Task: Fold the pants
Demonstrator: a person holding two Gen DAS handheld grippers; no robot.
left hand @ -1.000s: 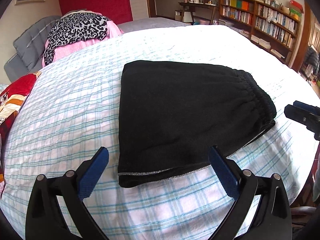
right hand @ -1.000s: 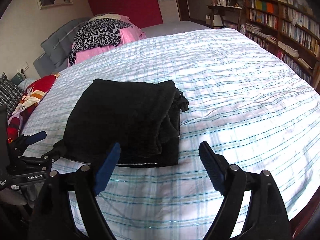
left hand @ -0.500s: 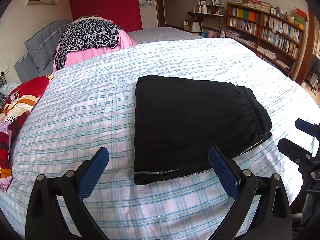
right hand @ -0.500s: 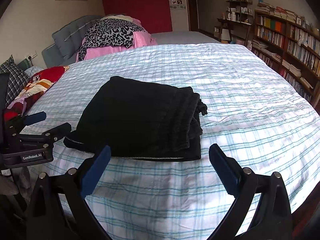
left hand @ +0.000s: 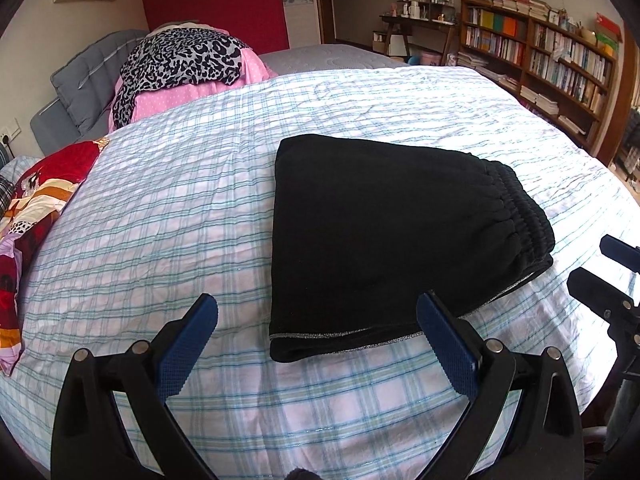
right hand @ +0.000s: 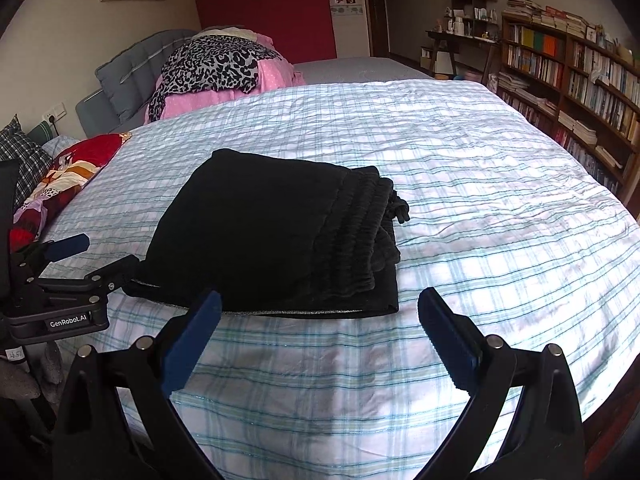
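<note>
The black pants (left hand: 384, 232) lie folded into a compact stack on the checked bedspread (left hand: 160, 232), elastic waistband to the right; they also show in the right wrist view (right hand: 272, 236). My left gripper (left hand: 318, 336) is open and empty, held above the bed's near edge, short of the stack's hem. My right gripper (right hand: 320, 328) is open and empty, just in front of the stack's near edge. The right gripper also shows at the right edge of the left wrist view (left hand: 608, 276); the left gripper shows at the left of the right wrist view (right hand: 80, 264).
A pile of pink and leopard-print bedding (left hand: 188, 68) lies at the head of the bed by a grey headboard (left hand: 84, 80). A red patterned quilt (left hand: 36, 192) lies at the left edge. Bookshelves (left hand: 552, 64) line the right wall.
Both grippers have drawn back from the folded pants toward the bed's near edge, so the stack looks smaller and farther. Both stayed open. The pants have not moved.
</note>
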